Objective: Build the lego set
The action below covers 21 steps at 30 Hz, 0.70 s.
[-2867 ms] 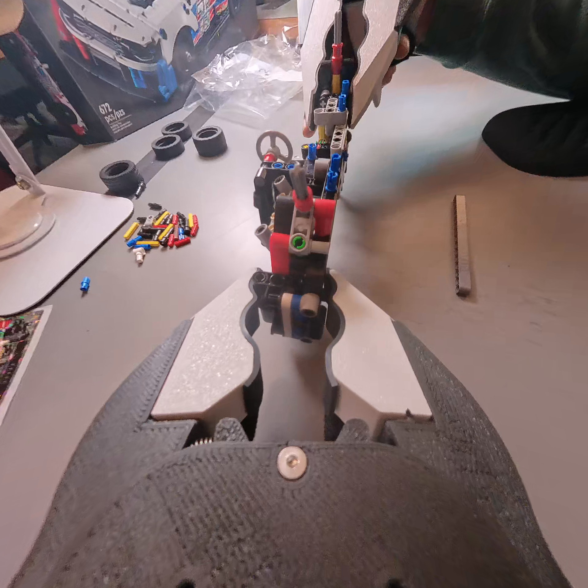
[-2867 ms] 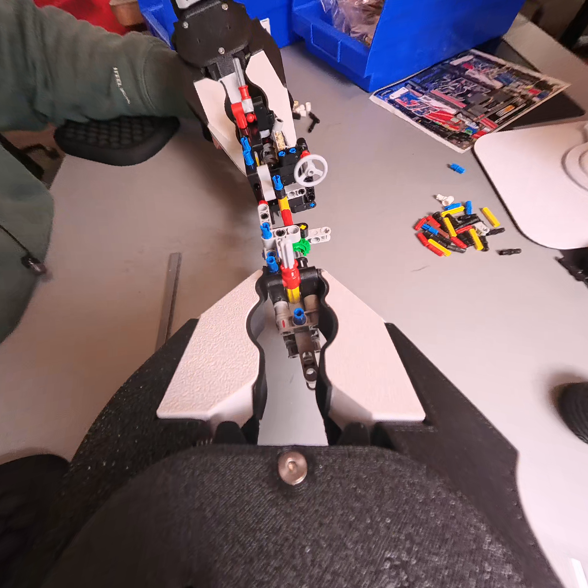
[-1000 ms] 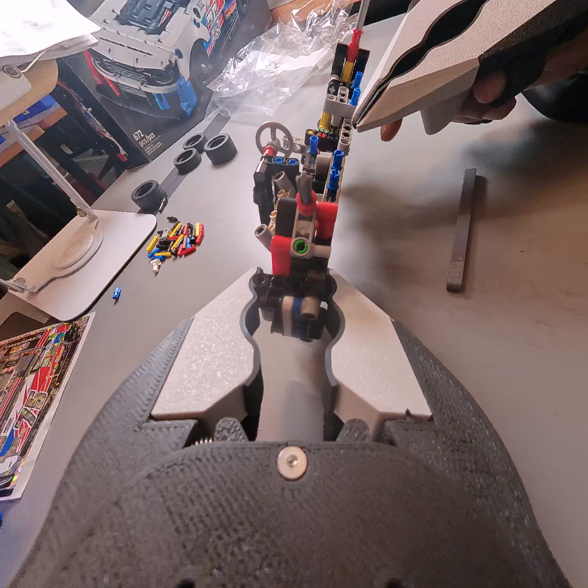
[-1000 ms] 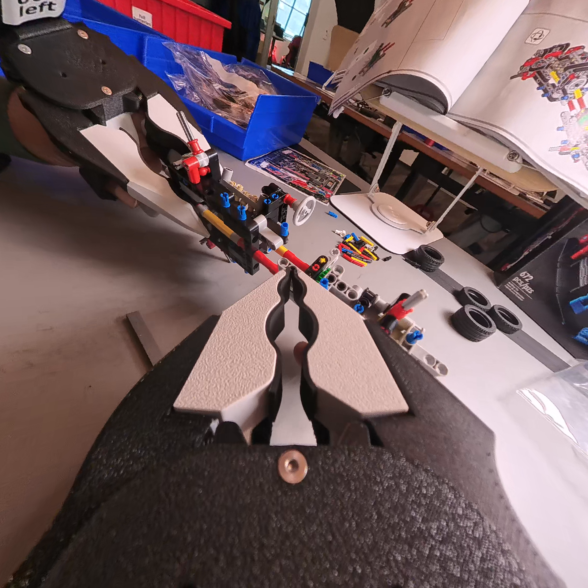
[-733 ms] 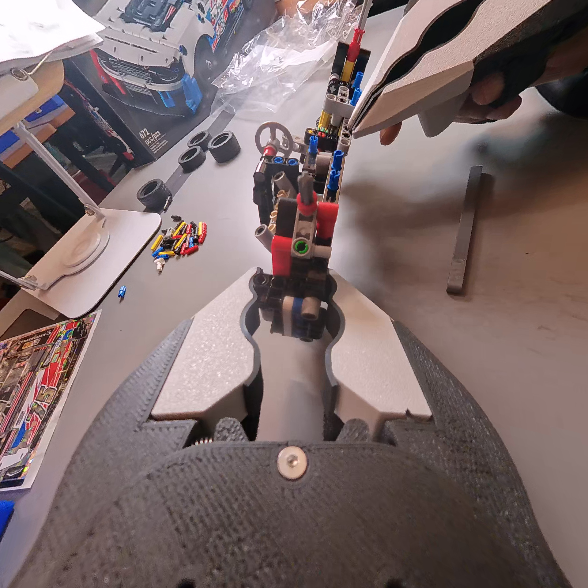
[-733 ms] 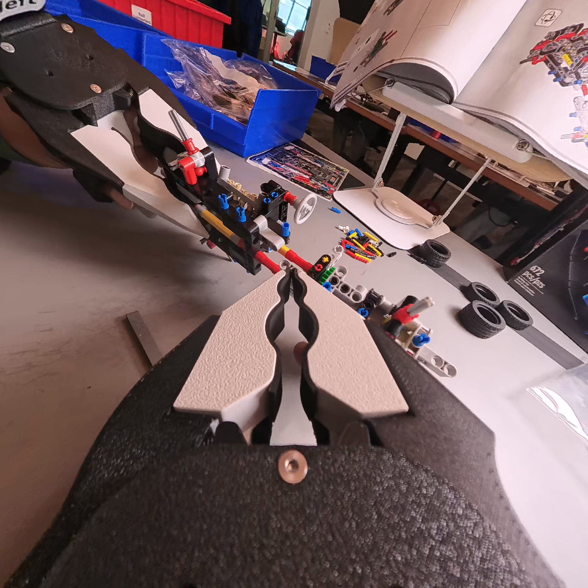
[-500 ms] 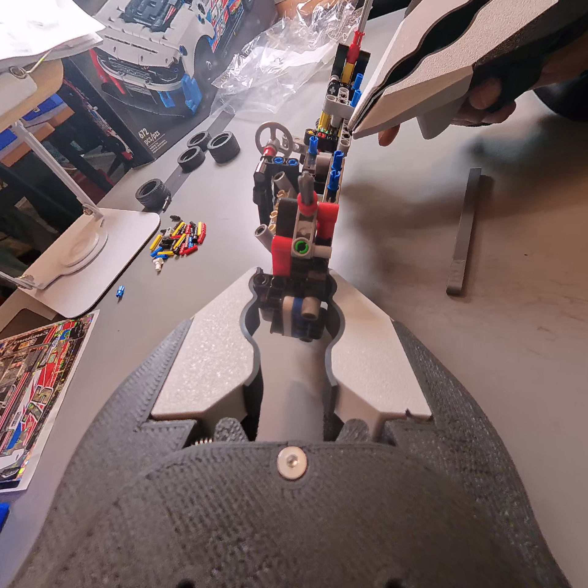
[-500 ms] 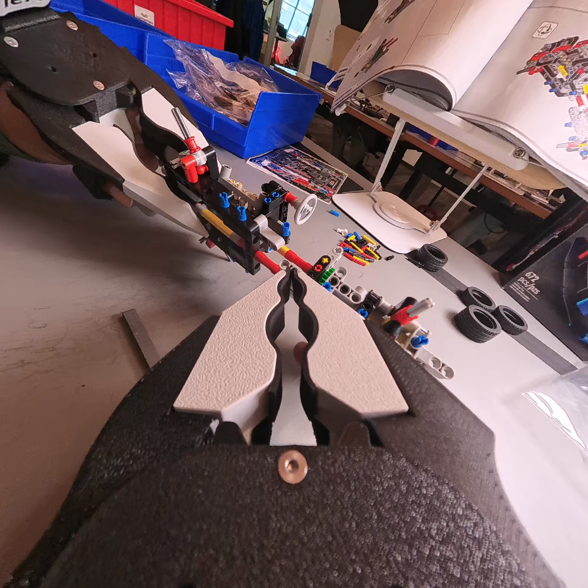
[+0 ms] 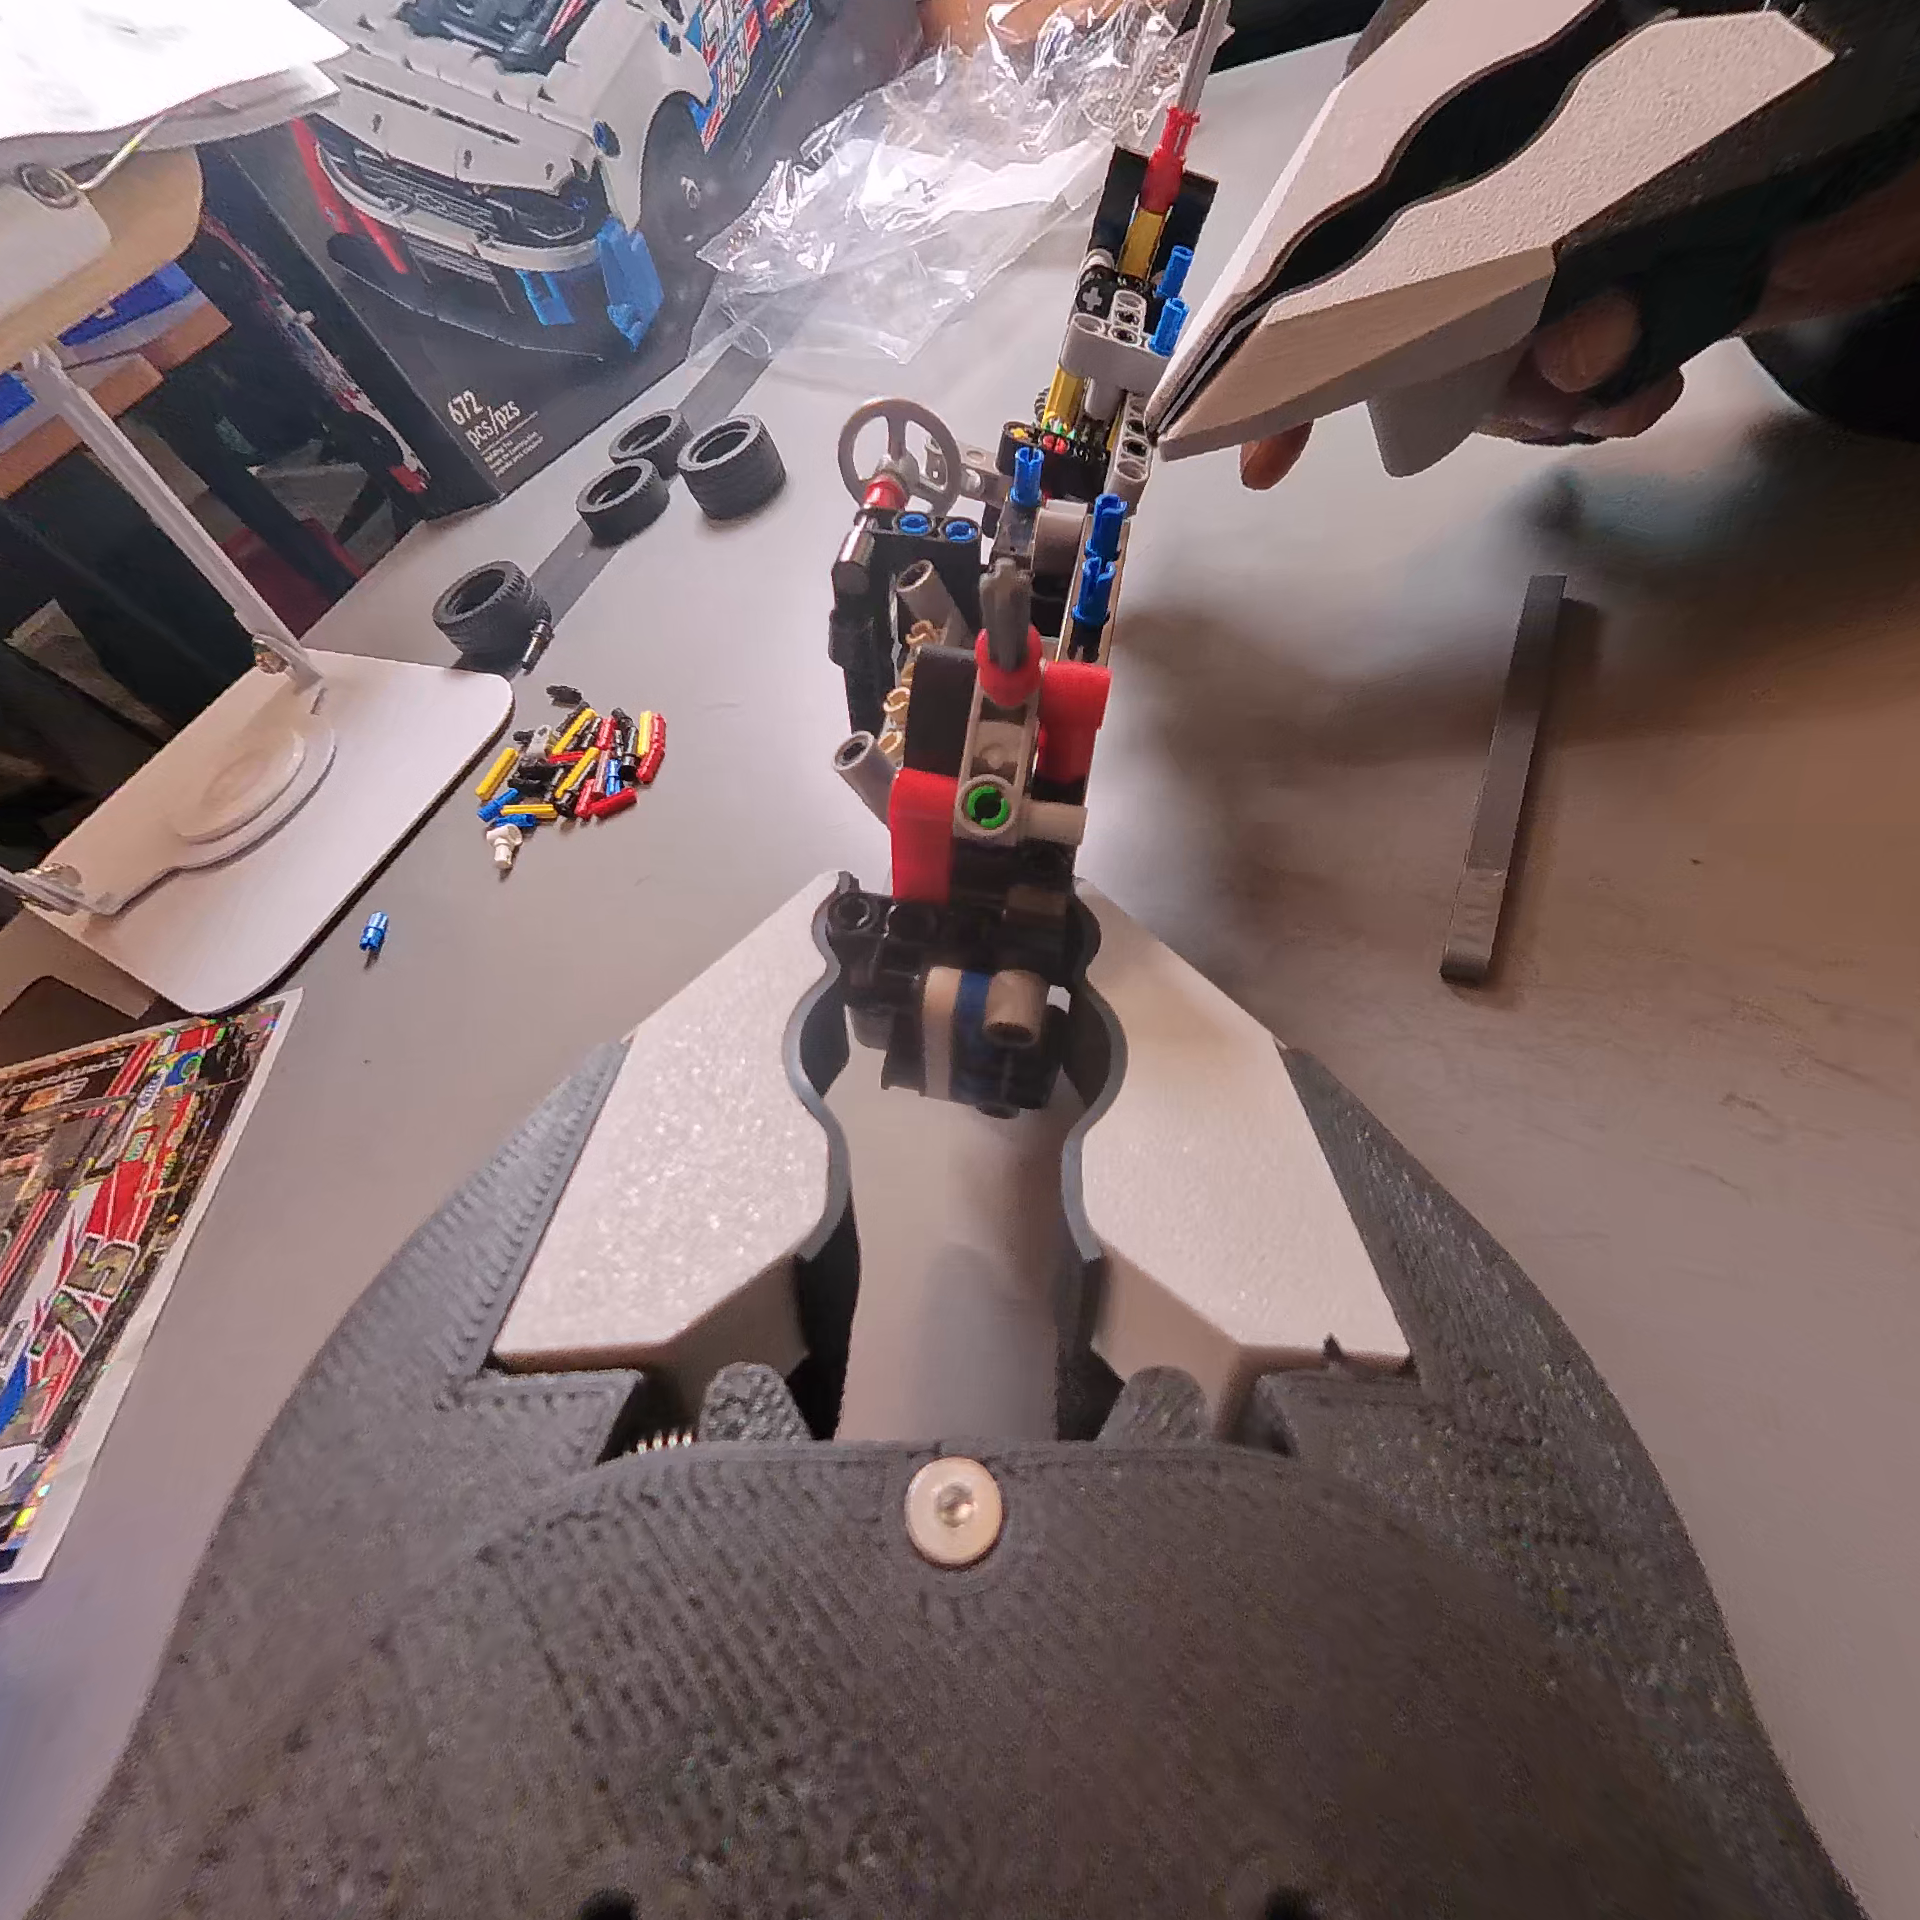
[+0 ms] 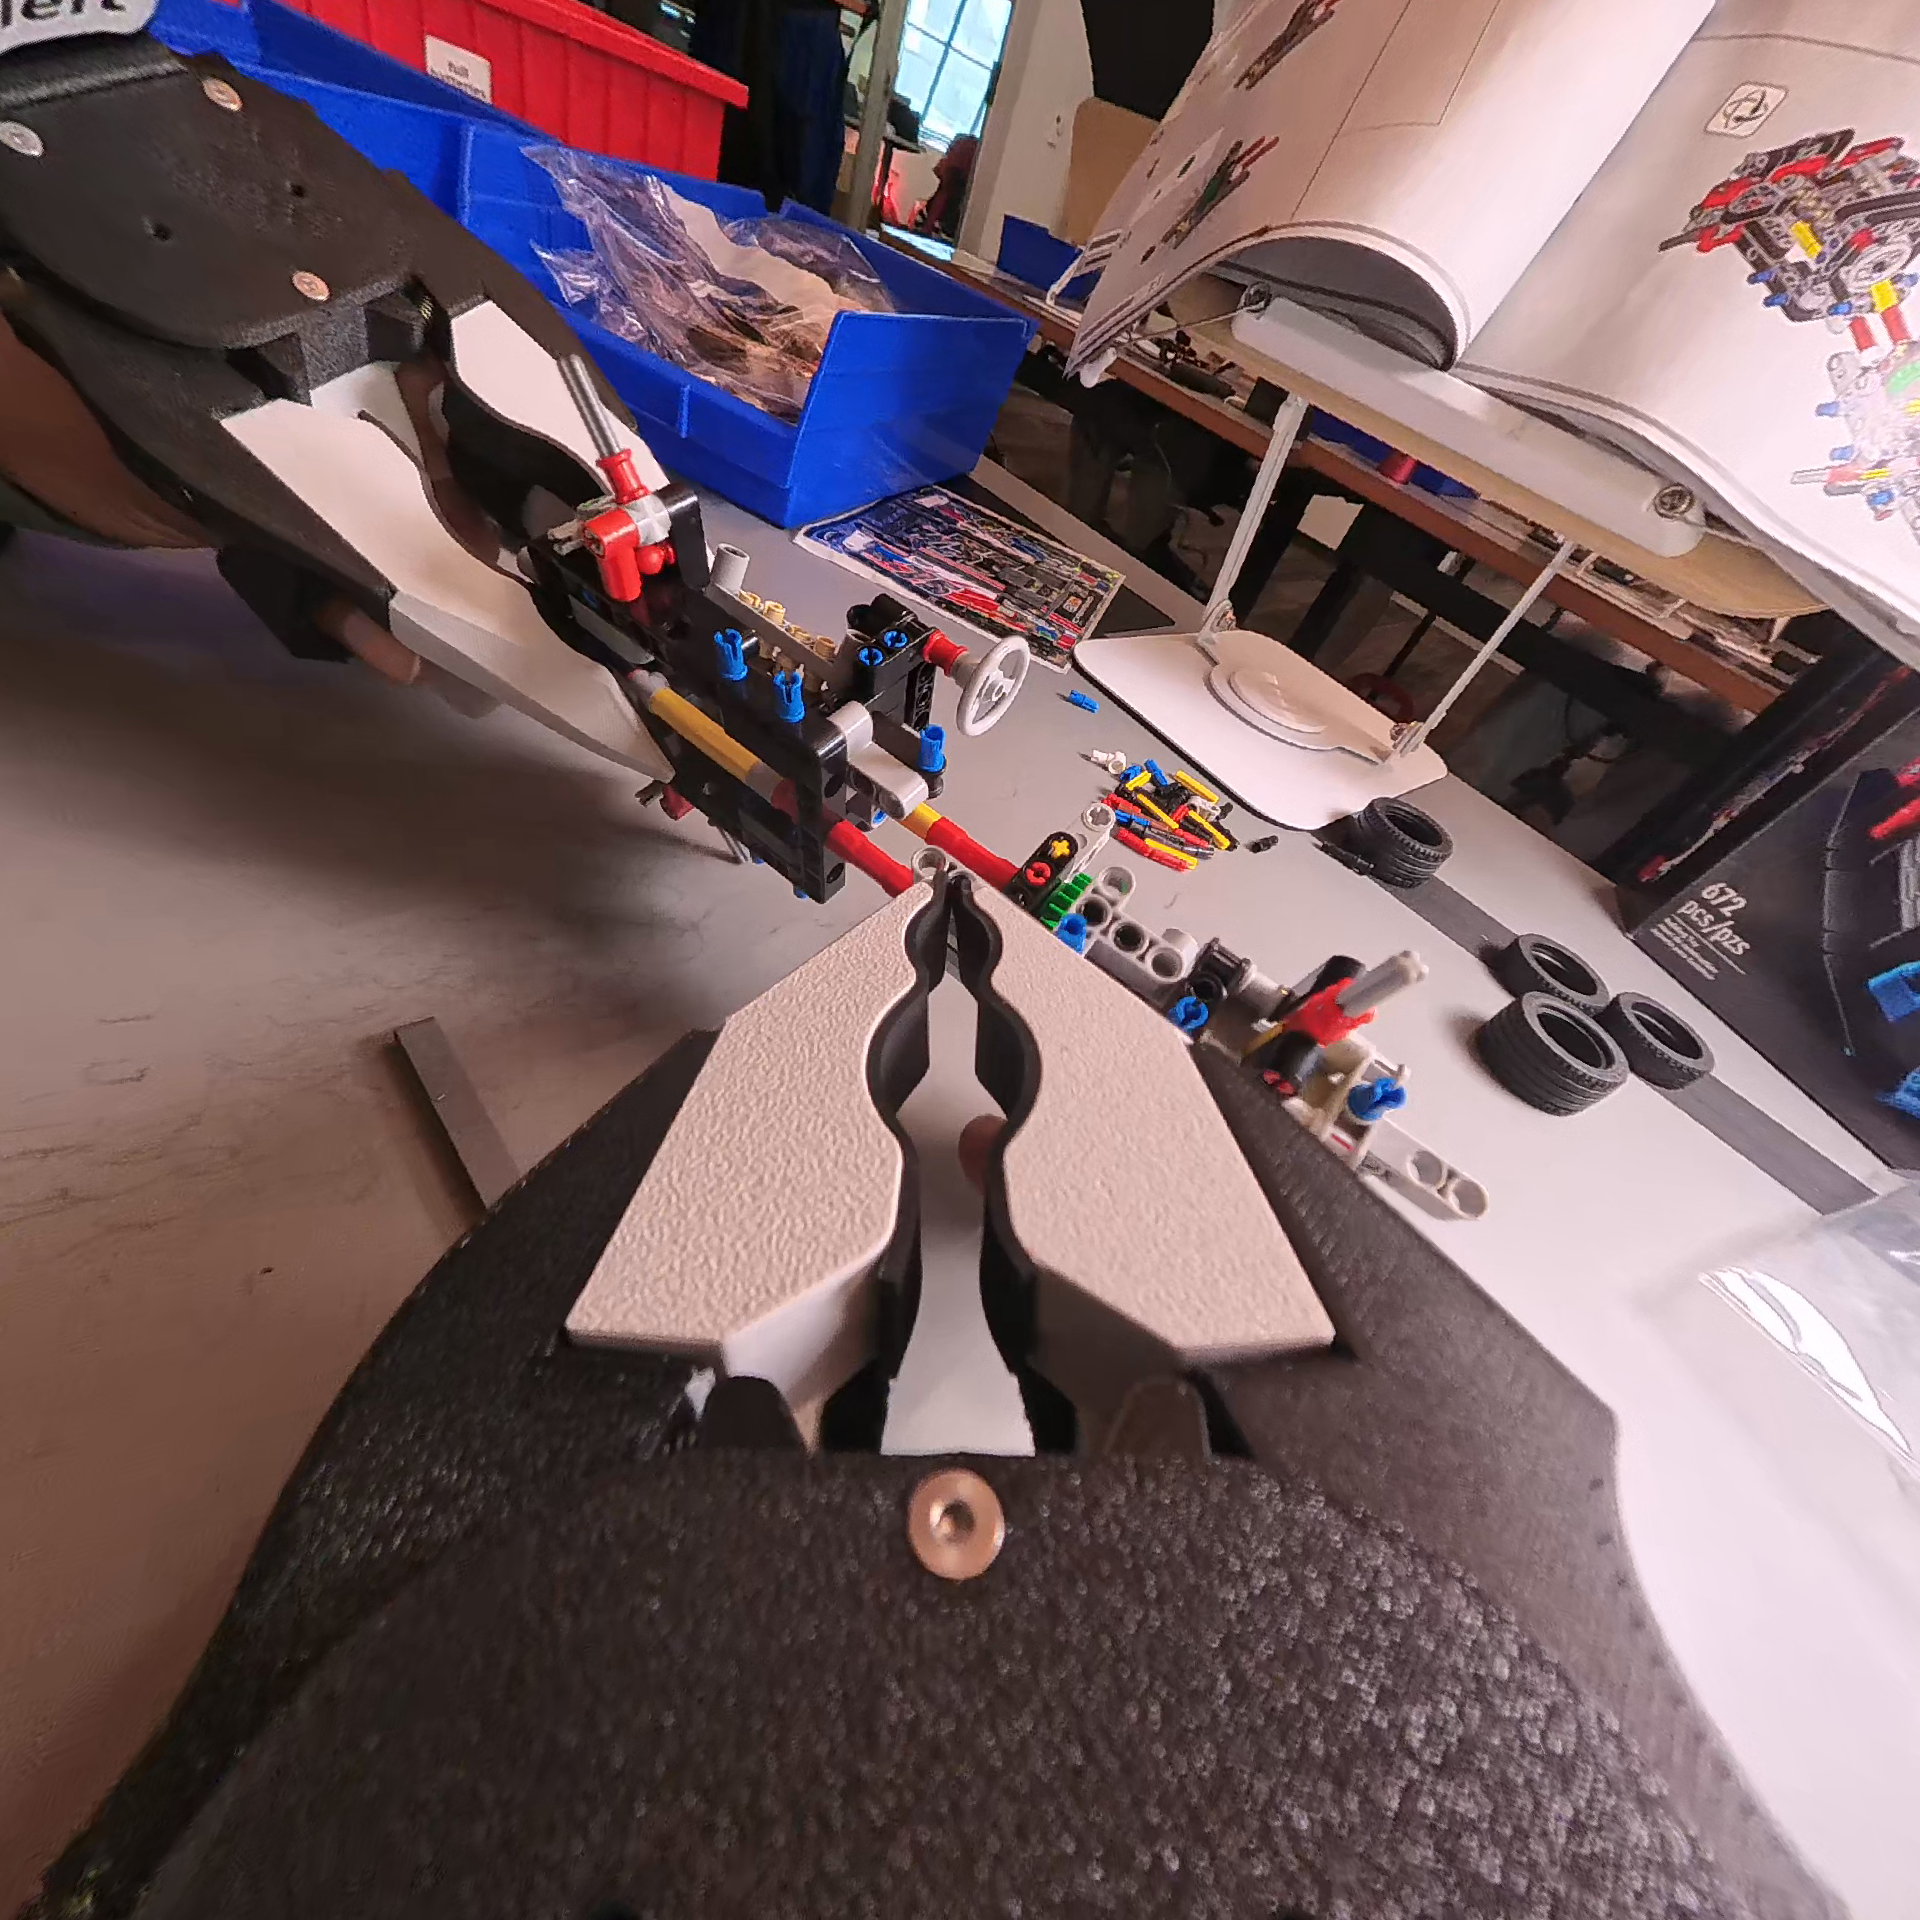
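My left gripper (image 9: 961, 904) is shut on the near black end of a long Technic chassis (image 9: 997, 727) with red, grey and blue parts and a grey steering wheel (image 9: 902, 454). It holds the chassis tilted, far end low over the grey table. The chassis also shows in the right wrist view (image 10: 769, 727), with the left gripper (image 10: 613, 613) behind it. My right gripper (image 10: 951, 888) is shut, its tips at a grey beam end by the chassis's far end. It also shows in the left wrist view (image 9: 1164, 442). A second sub-assembly (image 10: 1299, 1018) lies just beyond it.
A pile of small pins (image 9: 571, 769), several tyres (image 9: 717, 468) and a booklet stand's white base (image 9: 260, 810) lie to the left. A sticker sheet (image 9: 83, 1195), the set's box (image 9: 499, 260), a plastic bag (image 9: 935, 187) and a dark flat bar (image 9: 1501, 779) are around. A blue bin (image 10: 790, 343) stands behind. My hands' fingertips stand some 10 cm from each other.
Almost nothing. Both grippers keep their hold and place; the views have shifted only slightly.
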{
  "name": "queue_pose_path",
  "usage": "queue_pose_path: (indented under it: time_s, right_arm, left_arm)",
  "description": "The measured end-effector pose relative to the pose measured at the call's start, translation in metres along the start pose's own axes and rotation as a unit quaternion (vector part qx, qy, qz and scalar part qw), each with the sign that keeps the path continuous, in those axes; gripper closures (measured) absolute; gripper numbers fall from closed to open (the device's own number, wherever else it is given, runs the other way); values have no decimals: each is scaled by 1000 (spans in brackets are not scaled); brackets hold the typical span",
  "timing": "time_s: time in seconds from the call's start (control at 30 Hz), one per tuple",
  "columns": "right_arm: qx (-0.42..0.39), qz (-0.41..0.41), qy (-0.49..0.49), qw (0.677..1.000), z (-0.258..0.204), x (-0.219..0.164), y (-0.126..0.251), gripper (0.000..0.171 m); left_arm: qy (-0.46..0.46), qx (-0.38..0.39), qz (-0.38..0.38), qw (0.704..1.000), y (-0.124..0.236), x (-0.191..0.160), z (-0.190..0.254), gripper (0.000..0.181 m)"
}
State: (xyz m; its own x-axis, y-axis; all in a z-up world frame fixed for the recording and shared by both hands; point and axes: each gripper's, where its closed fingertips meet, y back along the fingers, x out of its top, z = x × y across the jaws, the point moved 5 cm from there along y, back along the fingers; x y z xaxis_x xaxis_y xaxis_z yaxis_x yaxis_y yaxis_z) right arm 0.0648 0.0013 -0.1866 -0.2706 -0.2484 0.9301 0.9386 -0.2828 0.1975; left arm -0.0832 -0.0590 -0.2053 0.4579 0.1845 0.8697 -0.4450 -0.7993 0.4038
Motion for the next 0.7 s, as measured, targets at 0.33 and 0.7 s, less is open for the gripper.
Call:
queue_pose_path:
  time_s: [0.33,0.7]
  right_arm:
    - [10,-1,-12,1000,4,-5,-1,171]
    - [14,5,-7,1000,2,-1,3,171]
  left_arm:
    - [-23,60,-20,998,-2,-7,-17,144]
    - [-283,69,-72,954,-15,-28,-32,135]
